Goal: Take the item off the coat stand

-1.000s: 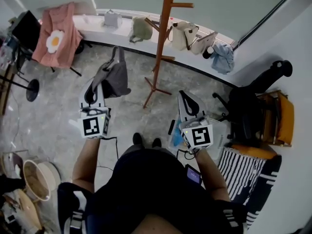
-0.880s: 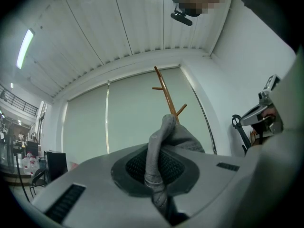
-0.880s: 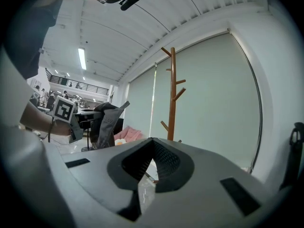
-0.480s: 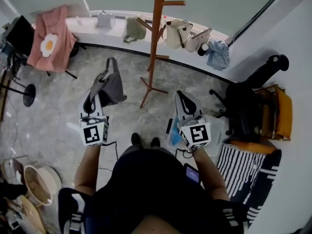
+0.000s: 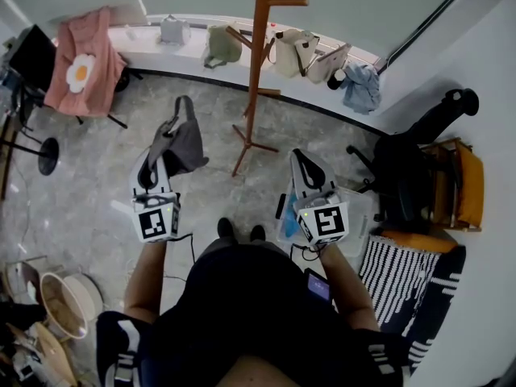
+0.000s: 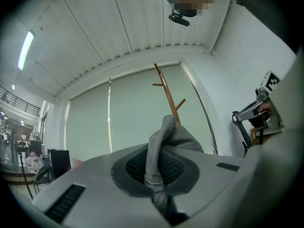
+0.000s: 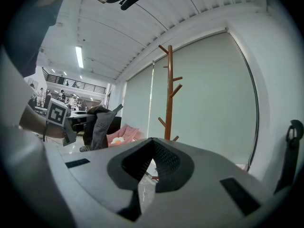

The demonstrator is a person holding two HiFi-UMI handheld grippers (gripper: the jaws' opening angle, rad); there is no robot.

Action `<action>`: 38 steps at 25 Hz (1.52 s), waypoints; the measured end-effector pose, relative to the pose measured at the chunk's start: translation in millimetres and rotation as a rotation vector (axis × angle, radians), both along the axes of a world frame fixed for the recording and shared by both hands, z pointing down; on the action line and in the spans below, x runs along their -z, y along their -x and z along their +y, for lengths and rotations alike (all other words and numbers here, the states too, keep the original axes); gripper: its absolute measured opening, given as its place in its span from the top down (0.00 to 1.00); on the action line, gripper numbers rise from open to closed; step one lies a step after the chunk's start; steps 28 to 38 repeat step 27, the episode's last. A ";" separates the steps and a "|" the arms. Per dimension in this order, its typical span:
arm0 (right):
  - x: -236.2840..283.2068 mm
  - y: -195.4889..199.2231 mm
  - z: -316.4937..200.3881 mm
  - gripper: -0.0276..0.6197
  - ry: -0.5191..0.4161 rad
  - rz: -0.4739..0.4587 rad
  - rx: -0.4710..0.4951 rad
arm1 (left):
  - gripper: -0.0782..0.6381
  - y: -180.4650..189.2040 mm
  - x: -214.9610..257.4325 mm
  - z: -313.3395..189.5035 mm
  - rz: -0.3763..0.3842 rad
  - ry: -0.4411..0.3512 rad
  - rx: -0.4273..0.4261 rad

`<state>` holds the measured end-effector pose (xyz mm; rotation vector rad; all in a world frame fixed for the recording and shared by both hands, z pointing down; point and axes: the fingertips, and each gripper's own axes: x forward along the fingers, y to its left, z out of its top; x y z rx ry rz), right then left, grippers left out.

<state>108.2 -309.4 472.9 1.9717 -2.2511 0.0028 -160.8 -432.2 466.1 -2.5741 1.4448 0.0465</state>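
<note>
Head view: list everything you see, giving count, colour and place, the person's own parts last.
coat stand: one, orange-brown, floor centre
grey bag: one, grey, hanging from left gripper, off the stand
garment: one, pink with white flower, far left
small bag: one, pale grey, window ledge
olive bag: one, olive, ledge, left of stand
cream bags: two, cream, ledge, right of stand
denim item: one, blue, ledge's right end
office chair: one, black, right
striped rug: one, black-and-white, lower right
basket: one, tan, lower left
left gripper: one, white, shut on the bag's strap
right gripper: one, white, shut, empty
</note>
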 end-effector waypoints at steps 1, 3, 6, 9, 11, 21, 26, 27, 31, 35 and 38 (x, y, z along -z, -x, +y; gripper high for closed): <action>-0.4 -0.8 0.0 0.93 0.003 -0.002 -0.003 | 0.85 -0.2 -0.2 0.0 -0.001 0.002 0.001; -0.7 -2.1 -1.0 0.93 0.008 0.002 -0.009 | 0.85 -0.2 -0.8 0.0 -0.015 0.006 0.004; 1.7 -2.8 -2.7 0.93 0.002 0.027 -0.022 | 0.85 0.0 0.0 -1.0 -0.024 0.006 0.010; 1.6 -2.2 -3.8 0.93 0.000 0.039 -0.027 | 0.85 -1.3 -1.9 0.9 -0.006 0.005 0.001; -2.6 -3.2 -2.9 0.93 0.014 0.042 -0.027 | 0.85 -1.9 -2.8 2.1 -0.005 0.006 0.000; -2.6 -2.4 -4.3 0.93 0.025 0.051 -0.031 | 0.85 -1.0 -3.0 1.6 -0.010 0.001 -0.002; -5.0 -0.4 -5.9 0.93 0.029 0.066 -0.024 | 0.85 -1.0 -4.0 0.4 -0.008 0.007 -0.002; -5.5 -0.1 -6.1 0.93 0.030 0.068 -0.024 | 0.85 -0.9 -3.9 0.0 -0.008 0.009 -0.001; -5.5 -0.1 -6.1 0.93 0.030 0.068 -0.024 | 0.85 -0.9 -3.9 0.0 -0.008 0.009 -0.001; -5.5 -0.1 -6.1 0.93 0.030 0.068 -0.024 | 0.85 -0.9 -3.9 0.0 -0.008 0.009 -0.001; -5.5 -0.1 -6.1 0.93 0.030 0.068 -0.024 | 0.85 -0.9 -3.9 0.0 -0.008 0.009 -0.001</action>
